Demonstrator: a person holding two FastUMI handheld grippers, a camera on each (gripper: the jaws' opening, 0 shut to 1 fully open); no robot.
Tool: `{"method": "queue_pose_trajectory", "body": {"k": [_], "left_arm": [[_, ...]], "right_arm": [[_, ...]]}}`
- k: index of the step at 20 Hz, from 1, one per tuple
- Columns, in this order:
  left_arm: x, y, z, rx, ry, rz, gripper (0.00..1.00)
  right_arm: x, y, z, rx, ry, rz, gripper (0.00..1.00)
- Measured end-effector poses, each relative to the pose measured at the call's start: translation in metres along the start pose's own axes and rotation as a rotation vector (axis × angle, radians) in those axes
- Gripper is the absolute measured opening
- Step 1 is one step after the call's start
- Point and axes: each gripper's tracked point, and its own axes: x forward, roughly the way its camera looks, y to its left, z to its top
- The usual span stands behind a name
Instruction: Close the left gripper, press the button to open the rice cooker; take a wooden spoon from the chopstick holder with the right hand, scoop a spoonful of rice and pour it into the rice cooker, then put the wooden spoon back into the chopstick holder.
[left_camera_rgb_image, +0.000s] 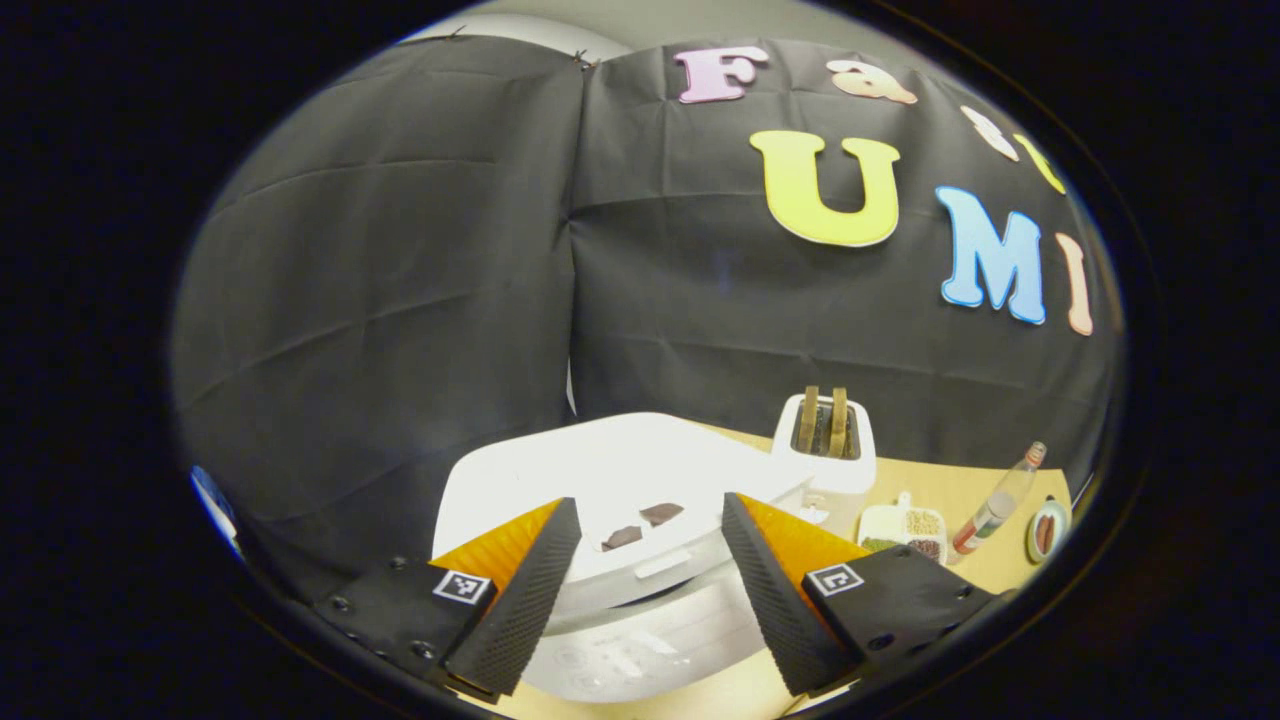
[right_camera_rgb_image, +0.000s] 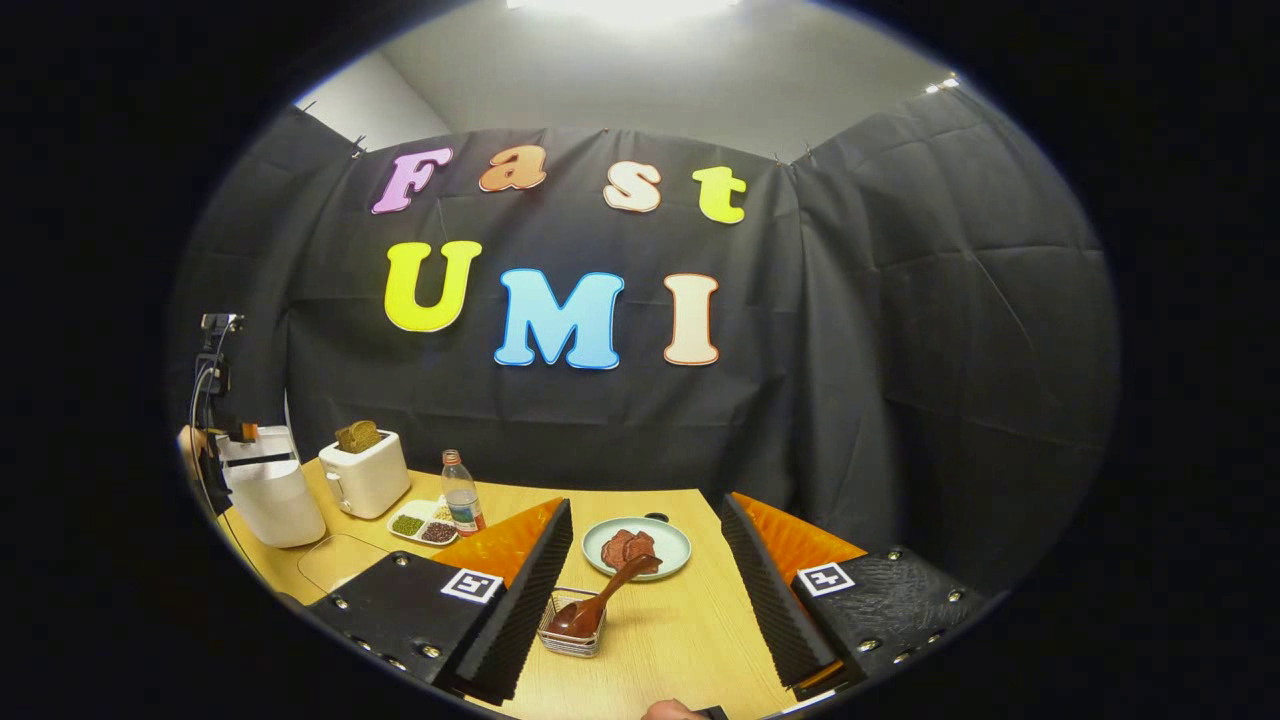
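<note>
Two fisheye views look along a pair of hand-held grippers over a pale wooden bench (right_camera_rgb_image: 690, 640) in a booth with black cloth walls.

In the left gripper view, the left gripper (left_camera_rgb_image: 650, 590) hangs just above a white rice cooker (left_camera_rgb_image: 620, 480), its fingers spread wide apart and grasping nothing. The cooker's lid appears down, so the opening press looks not yet done, and the gripper has not been clenched for it. Beyond the cooker to the right stand a white toaster (left_camera_rgb_image: 830, 450), a small tray of beans (left_camera_rgb_image: 905, 528), a bottle (left_camera_rgb_image: 1000, 500) lying tilted, and the edge of a plate (left_camera_rgb_image: 1045, 530).

In the right gripper view, the right gripper (right_camera_rgb_image: 648, 600) is also released and empty, aimed at a small wire chopstick holder (right_camera_rgb_image: 570, 630) near the front of the bench. A wooden spoon (right_camera_rgb_image: 600, 600) leans in the holder, its bowl down and its handle slanting up to the right toward a pale green plate (right_camera_rgb_image: 640, 550) holding dark reddish pieces. The spoon is untouched, so picking it up, scooping, pouring and returning it all remain.

Far left in this view, the rice cooker (right_camera_rgb_image: 270, 495) sits beside the toaster (right_camera_rgb_image: 365, 475).

Which mark on the cooker is the button is hard to make out; two dark patches on the lid are unclear. No rice is clearly identifiable, and the cooker's front is partly cut off by the fingers.
</note>
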Motion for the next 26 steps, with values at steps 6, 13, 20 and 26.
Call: {"method": "queue_pose_trajectory", "body": {"k": [6,13,20,26], "left_arm": [[0.000,-0.006,-0.020,0.011,0.039,0.000,0.96],[0.004,-0.012,-0.037,0.040,0.072,-0.007,1.00],[0.004,-0.008,-0.039,-0.040,0.098,-0.004,1.00],[-0.004,0.005,-0.037,-0.026,0.065,0.002,0.97]], "right_arm": [[-0.002,-0.010,-0.002,0.002,0.003,-0.022,0.92],[-0.001,-0.011,0.002,0.007,-0.014,-0.045,0.92],[0.003,0.005,0.008,-0.001,-0.034,-0.028,0.92],[0.009,0.019,0.013,-0.005,-0.040,-0.011,0.92]]}}
